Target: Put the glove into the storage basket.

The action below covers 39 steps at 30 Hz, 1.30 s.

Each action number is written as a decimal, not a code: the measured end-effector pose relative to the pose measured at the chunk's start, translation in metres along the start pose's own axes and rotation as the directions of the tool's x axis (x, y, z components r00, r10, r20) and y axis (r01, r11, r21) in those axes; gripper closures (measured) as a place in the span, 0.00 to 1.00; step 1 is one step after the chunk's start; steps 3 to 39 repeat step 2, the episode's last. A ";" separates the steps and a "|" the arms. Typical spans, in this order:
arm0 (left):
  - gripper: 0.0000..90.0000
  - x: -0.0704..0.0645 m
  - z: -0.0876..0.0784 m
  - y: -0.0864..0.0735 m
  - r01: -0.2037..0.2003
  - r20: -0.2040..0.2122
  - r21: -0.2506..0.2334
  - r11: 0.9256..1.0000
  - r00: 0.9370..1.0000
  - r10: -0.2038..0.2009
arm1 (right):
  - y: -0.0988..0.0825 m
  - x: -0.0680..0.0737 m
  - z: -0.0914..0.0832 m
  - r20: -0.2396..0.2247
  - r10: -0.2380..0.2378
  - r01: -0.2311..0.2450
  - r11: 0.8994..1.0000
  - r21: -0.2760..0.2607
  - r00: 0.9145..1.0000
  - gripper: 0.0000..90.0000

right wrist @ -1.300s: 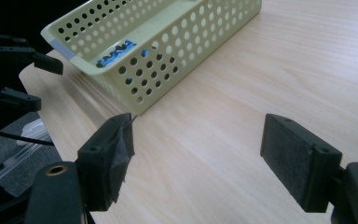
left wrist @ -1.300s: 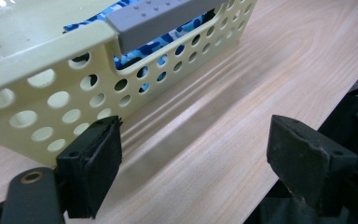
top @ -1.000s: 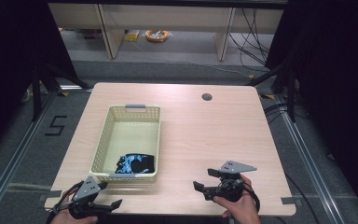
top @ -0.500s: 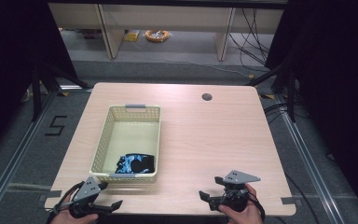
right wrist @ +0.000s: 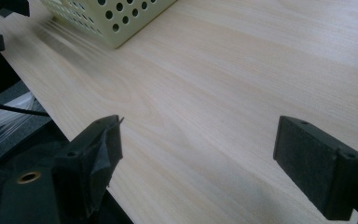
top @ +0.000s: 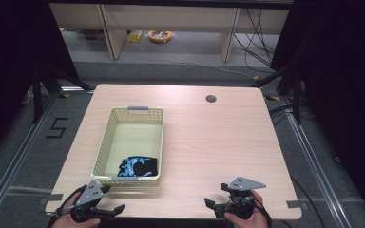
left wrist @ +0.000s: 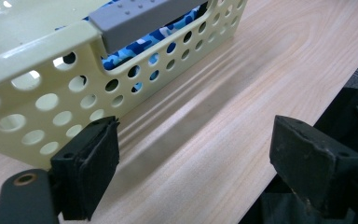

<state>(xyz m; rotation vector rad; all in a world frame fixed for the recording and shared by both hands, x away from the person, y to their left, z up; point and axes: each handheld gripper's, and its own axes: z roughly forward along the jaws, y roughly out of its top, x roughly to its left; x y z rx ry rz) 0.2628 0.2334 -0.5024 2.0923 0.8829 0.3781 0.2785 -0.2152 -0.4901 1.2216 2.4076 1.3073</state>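
My left gripper [top: 105,210]: wide open, empty, tabletop's near-left corner.
My right gripper [top: 217,205]: wide open, empty, near edge.
Basket [top: 105,142]: left half of tabletop.
Cloth [top: 138,166]: blue-patterned, probably camouflage, basket's near end.

black fingers [left wrist: 86,172], grey plates (three-cornered) [top: 246,183]

Light wooden table [top: 209,142], round grommet hole [top: 211,99] near far edge, perforated cream basket [top: 105,147] on left half
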 end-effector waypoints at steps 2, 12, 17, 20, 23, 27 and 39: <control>0.17 0.000 0.000 0.000 -0.003 -0.003 -0.001 1.000 1.000 0.003 | 0.000 0.000 0.000 0.003 -0.001 0.001 1.000 0.004 1.000 0.18; 0.17 0.000 0.000 0.000 -0.003 -0.003 -0.001 1.000 1.000 0.003 | 0.000 0.000 0.000 0.003 -0.001 0.001 1.000 0.004 1.000 0.18; 0.17 0.000 0.000 0.000 -0.003 -0.003 -0.001 1.000 1.000 0.003 | 0.000 0.000 0.000 0.003 -0.001 0.001 1.000 0.004 1.000 0.18; 0.17 0.000 0.000 0.000 -0.003 -0.003 -0.001 1.000 1.000 0.003 | 0.000 0.000 0.000 0.003 -0.001 0.001 1.000 0.004 1.000 0.18; 0.17 0.000 0.000 0.000 -0.003 -0.003 -0.001 1.000 1.000 0.003 | 0.000 0.000 0.000 0.003 -0.001 0.001 1.000 0.004 1.000 0.18; 0.17 0.000 0.000 0.000 -0.003 -0.003 -0.001 1.000 1.000 0.003 | 0.000 0.000 0.000 0.003 -0.001 0.001 1.000 0.004 1.000 0.18; 0.17 0.000 0.000 0.000 -0.003 -0.003 -0.001 1.000 1.000 0.003 | 0.000 0.000 0.000 0.003 -0.001 0.001 1.000 0.004 1.000 0.18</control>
